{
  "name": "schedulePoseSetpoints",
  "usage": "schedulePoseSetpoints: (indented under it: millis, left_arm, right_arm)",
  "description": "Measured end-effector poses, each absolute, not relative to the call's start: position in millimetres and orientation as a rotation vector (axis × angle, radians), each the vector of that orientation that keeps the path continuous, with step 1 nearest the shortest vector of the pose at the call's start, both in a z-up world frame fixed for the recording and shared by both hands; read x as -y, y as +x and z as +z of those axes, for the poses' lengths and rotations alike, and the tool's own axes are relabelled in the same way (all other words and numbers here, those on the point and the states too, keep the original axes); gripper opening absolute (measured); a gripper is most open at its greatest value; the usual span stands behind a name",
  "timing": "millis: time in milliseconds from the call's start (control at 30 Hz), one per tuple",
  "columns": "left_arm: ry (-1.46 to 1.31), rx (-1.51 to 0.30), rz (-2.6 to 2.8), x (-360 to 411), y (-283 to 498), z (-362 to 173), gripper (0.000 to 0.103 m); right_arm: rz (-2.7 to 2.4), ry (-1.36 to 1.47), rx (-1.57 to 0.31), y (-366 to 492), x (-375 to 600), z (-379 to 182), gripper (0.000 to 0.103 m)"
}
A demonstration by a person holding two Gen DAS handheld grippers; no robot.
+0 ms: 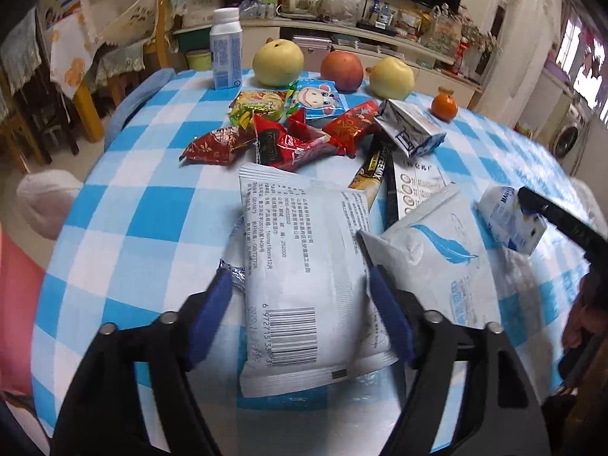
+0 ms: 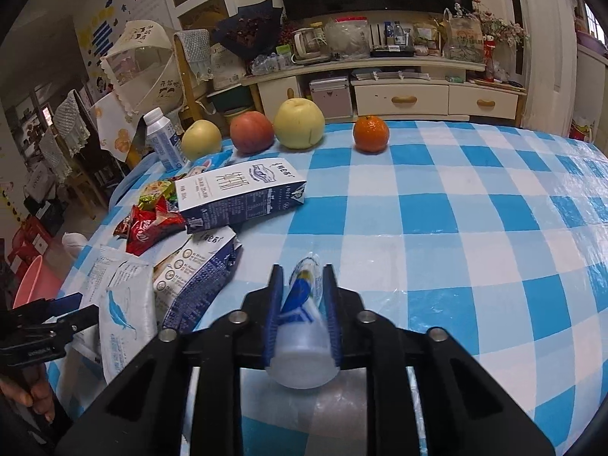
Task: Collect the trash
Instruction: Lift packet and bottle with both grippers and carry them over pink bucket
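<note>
While the right gripper [image 2: 302, 309] was clamped on a small crushed carton [image 2: 302, 326], evidently as trash, the left gripper [image 1: 300, 307] stood wide astride a white packet [image 1: 307, 273] lying on the checked tablecloth [image 1: 152, 205], pads not visibly pressing.

**Round table crowded with fruit and wrappers**

A table in a blue-and-white checked cloth [image 2: 475, 205] carries two pears [image 2: 299, 123], an apple [image 2: 251, 131], an orange [image 2: 371, 134], a white bottle [image 1: 225, 51], milk cartons [image 2: 243, 195], red snack wrappers [image 1: 288, 140] and white wipe packs [image 1: 307, 266].

Soft, even indoor light, strong fisheye bending with dark corners, slight blur at edges.
</note>
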State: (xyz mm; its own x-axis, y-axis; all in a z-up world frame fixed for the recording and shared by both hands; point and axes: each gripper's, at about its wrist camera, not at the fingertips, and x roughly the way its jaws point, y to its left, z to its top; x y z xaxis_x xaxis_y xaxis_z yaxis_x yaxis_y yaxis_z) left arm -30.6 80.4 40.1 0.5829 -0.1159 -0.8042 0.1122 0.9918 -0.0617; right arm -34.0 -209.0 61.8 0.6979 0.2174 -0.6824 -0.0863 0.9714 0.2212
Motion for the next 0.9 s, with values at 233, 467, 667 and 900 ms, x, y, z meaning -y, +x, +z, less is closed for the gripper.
schedulePoseSetpoints:
  millis: [233,467,667,900]
  left_arm:
    - [0.191,-0.906,-0.131,-60,-34,24,0.085]
    - [0.199,-0.896,-0.129,-62,-29,17,0.094]
    - [0.163,-0.902,-0.140,-68,-25,13,0.095]
    - [0.116,-0.917,-0.170,-75,-25,11,0.079]
  right_arm:
    - [0.187,0.187,-0.814,-44,206,58,0.014]
    - [0.145,0.200,-0.870,-53,209,46,0.067]
    - [0.110,0.084,-0.911,-60,196,36,0.078]
    - [0.056,0.012,-0.947,-62,197,23,0.080]
